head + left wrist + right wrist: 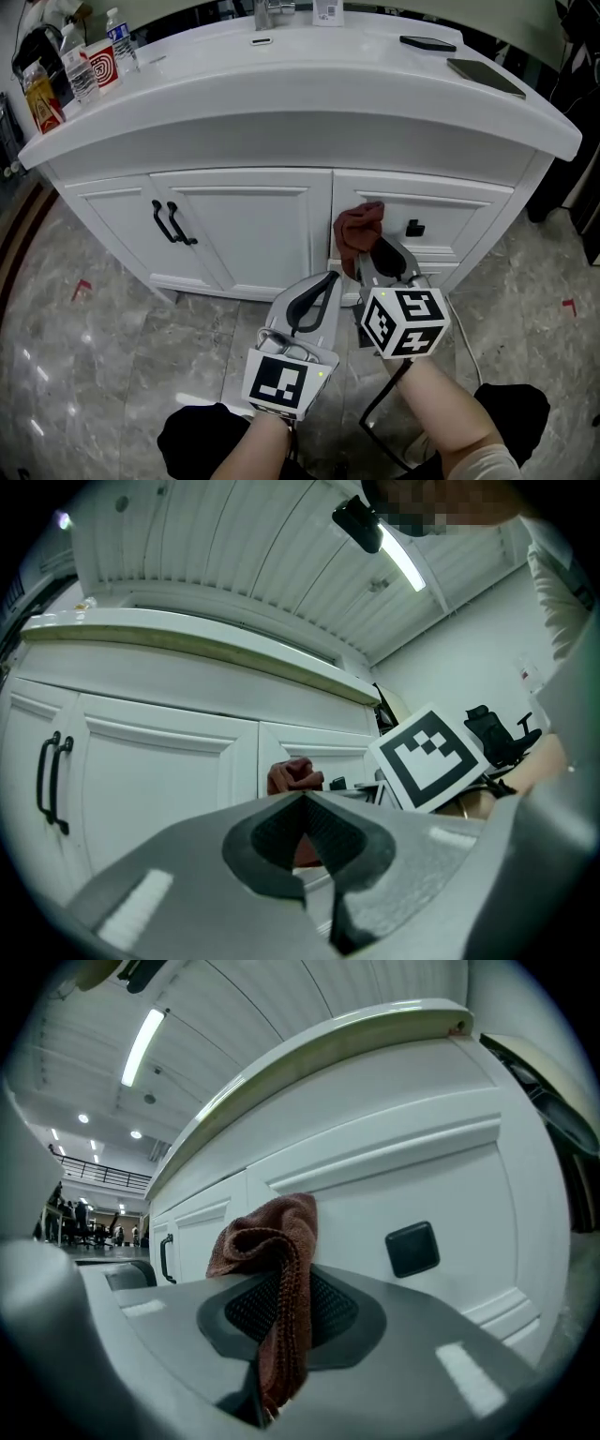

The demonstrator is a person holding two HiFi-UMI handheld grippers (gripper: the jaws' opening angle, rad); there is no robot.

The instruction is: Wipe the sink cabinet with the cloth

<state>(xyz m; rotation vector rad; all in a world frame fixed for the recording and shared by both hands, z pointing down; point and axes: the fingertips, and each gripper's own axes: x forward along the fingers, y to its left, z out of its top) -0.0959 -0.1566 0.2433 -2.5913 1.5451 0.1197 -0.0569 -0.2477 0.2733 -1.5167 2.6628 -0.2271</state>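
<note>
I see grey marble floor (pixel 94 328) at 8 o'clock; overhead, a strip light (pixel 412 569) glows on the ribbed ceiling (pixel 234 546).

Lit brightly and evenly from above by a ceiling strip light (pixel 142 1044) and small spots. Soft glare along the glossy white worktop (pixel 309 89), pale sheen on the marble floor (pixel 84 319). Bends hard at the edges, black vignette in both gripper views. Blurs the close foreground; keeps the cabinet (pixel 403 1138) fairly sharp
</note>
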